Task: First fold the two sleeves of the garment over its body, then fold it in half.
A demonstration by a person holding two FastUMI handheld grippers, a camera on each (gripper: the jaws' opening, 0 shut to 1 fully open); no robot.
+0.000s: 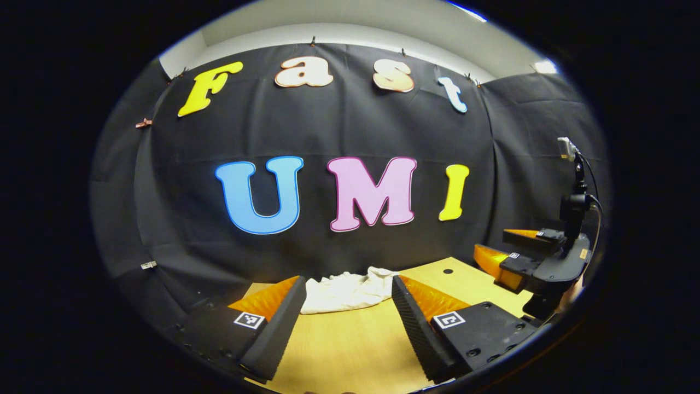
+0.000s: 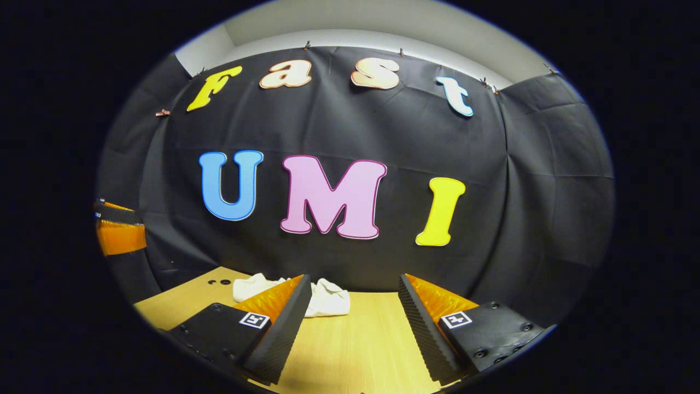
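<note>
A white garment (image 1: 350, 290) lies crumpled in a low heap on the wooden table (image 1: 350, 345), near its far edge by the booth wall. My left gripper (image 1: 347, 312) hovers above the table with its jaws wide apart, the heap just beyond its fingertips. In the right gripper view the same garment (image 2: 328, 298) sits left of centre, partly behind one finger (image 2: 284, 323). My right gripper (image 2: 355, 317) is open with nothing between its fingers. The right gripper (image 1: 511, 262) also shows far right in the left gripper view, held above the table's edge.
A small hole (image 1: 448, 271) marks the tabletop at the back, and two holes (image 2: 219, 282) show at the left in the right gripper view. The left gripper (image 2: 117, 232) appears at that view's left edge. Black cloth walls close the table behind.
</note>
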